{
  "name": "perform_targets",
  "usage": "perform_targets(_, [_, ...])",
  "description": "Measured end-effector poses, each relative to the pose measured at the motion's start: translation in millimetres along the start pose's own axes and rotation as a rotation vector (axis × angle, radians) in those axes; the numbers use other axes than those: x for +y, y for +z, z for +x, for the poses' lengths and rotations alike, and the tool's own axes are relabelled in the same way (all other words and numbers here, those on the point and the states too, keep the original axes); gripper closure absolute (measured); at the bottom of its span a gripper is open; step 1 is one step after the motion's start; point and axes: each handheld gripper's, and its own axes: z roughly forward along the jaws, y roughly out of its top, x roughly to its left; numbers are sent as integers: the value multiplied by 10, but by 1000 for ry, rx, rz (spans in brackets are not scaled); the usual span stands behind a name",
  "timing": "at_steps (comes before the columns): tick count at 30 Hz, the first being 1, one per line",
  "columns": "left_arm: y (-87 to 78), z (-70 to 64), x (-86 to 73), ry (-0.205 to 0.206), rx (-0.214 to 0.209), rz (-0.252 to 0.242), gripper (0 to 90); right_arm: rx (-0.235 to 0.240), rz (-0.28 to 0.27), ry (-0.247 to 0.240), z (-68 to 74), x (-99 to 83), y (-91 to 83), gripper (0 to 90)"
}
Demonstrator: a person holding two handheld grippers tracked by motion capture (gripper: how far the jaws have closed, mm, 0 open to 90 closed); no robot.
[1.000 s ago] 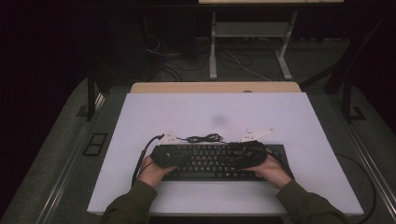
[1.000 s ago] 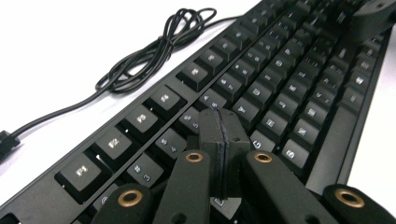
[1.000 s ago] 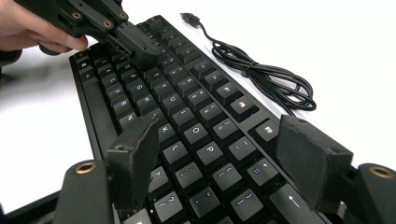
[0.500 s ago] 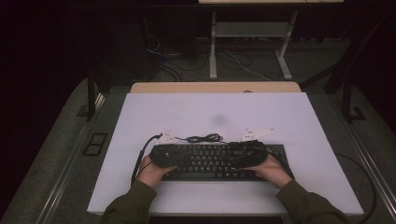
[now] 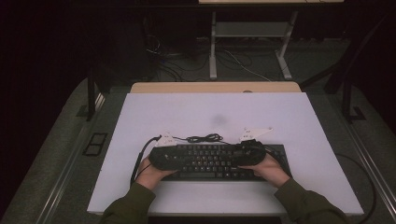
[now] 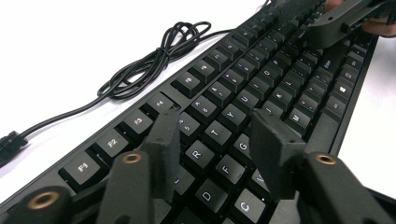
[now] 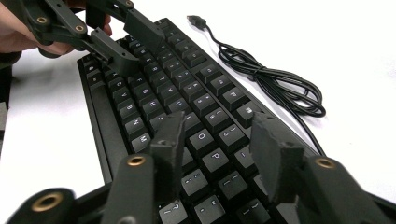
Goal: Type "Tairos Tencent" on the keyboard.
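My left gripper point(image 6: 212, 154) and right gripper point(image 7: 217, 149) have barely shifted over the black keyboard point(image 5: 219, 161) at the counter's point(image 5: 289, 116) near edge (coiled cable point(image 5: 203, 138) just behind), fingers spread apart, so key-pressing seems unstarted.

Ahead: I am seeing bare table point(image 5: 280, 112) lying open beyond the keyboard point(image 5: 210, 161).
Obstacle: a coiled cable point(image 5: 203, 138) is lying just behind the keyboard's back edge.
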Motion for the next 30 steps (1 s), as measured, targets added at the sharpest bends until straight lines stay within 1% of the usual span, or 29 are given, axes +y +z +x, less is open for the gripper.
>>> perform_targets(1, [-5, 3, -4, 7, 3, 5, 476, 2, 0, -2, -2, 3, 5, 583])
perform_targets(4, [-12, -4, -23, 10, 5, 2, 434, 8, 7, -9, 1, 10, 22, 636])
perform_targets(6, [-22, -12, -28, 12, 13, 1, 408, 12, 16, -9, 4, 18, 35, 669])
perform_targets(9, [-36, -14, -42, 13, 18, -5, 374, 17, 22, -15, -1, 28, 55, 719])
perform_targets(12, [-47, -18, -60, 10, 26, -11, 334, 19, 30, -11, -5, 37, 70, 776])
perform_targets(13, [-55, -16, -63, 15, 29, -11, 324, 19, 33, -10, -8, 41, 75, 797])
perform_targets(15, [-65, -24, -75, 9, 33, -21, 297, 24, 38, -6, -13, 52, 84, 831])
perform_targets(17, [-80, -24, -85, 13, 36, -20, 271, 31, 43, -9, -15, 62, 100, 866])
perform_targets(18, [-86, -28, -93, 9, 40, -23, 256, 36, 48, -13, -17, 68, 109, 881])
perform_targets(23, [-118, -26, -125, -3, 54, -30, 183, 51, 67, -22, -7, 90, 168, 893])
perform_targets(30, [-160, -28, -162, -11, 65, -40, 136, 60, 84, -31, -4, 114, 228, 893])
